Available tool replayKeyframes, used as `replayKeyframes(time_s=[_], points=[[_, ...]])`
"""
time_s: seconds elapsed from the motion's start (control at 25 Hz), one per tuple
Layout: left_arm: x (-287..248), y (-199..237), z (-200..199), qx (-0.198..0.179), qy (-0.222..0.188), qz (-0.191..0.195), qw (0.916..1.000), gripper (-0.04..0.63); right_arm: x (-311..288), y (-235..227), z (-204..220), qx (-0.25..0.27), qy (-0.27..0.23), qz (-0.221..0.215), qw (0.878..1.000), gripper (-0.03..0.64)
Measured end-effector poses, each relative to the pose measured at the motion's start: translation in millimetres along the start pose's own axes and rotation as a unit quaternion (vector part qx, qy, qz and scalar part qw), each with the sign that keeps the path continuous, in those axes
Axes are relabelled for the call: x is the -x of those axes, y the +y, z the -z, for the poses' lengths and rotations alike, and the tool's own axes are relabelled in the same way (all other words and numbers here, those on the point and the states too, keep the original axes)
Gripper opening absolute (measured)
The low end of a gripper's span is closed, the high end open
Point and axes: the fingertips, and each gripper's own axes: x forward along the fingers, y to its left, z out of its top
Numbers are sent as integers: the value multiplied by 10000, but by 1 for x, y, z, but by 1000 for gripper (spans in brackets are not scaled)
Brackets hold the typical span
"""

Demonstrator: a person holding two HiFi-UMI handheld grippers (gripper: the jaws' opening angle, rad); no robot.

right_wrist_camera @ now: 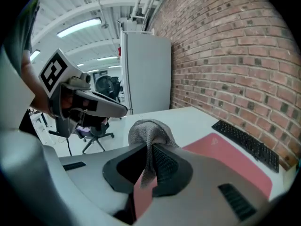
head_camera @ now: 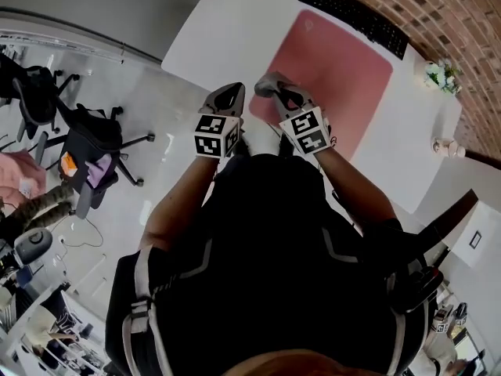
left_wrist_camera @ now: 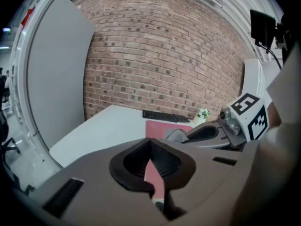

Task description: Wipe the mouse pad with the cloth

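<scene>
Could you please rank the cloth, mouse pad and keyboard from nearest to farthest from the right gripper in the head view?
1. cloth, pinched in the right gripper
2. mouse pad, on the desk just ahead
3. keyboard, beyond the pad, near the wall

Mouse pad [head_camera: 327, 81] top open; keyboard [head_camera: 356, 16] lines far edge; small plant [head_camera: 441, 74] off right

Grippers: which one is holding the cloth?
The right gripper: its jaws pinch the grey cloth, which bunches above them. The left gripper holds nothing; only the pink mouse pad shows past its jaws.
</scene>
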Motion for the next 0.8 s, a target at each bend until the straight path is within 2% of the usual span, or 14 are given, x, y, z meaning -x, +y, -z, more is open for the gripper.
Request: replayKeyframes(time_s=[0.16, 0.32, 0.44, 0.64, 0.8], points=[[2, 13, 24, 416, 201, 19, 9989, 0, -26, 6, 28, -384, 357, 8, 9986, 40], [1, 11, 46, 351, 427, 177, 9983, 0, -45, 20, 43, -493, 604, -93, 9969, 40], [4, 12, 55, 558, 430, 215, 9973, 0, -54, 34, 54, -659, 785, -138, 9946, 40], [3, 22, 77, 336, 771, 108, 9964, 0, -69, 41, 73, -845, 1046, -12, 9909, 40], [6, 28, 96, 540, 1065, -39, 9928, 0, -73, 42, 82, -1064, 1148, 84, 9876, 40]])
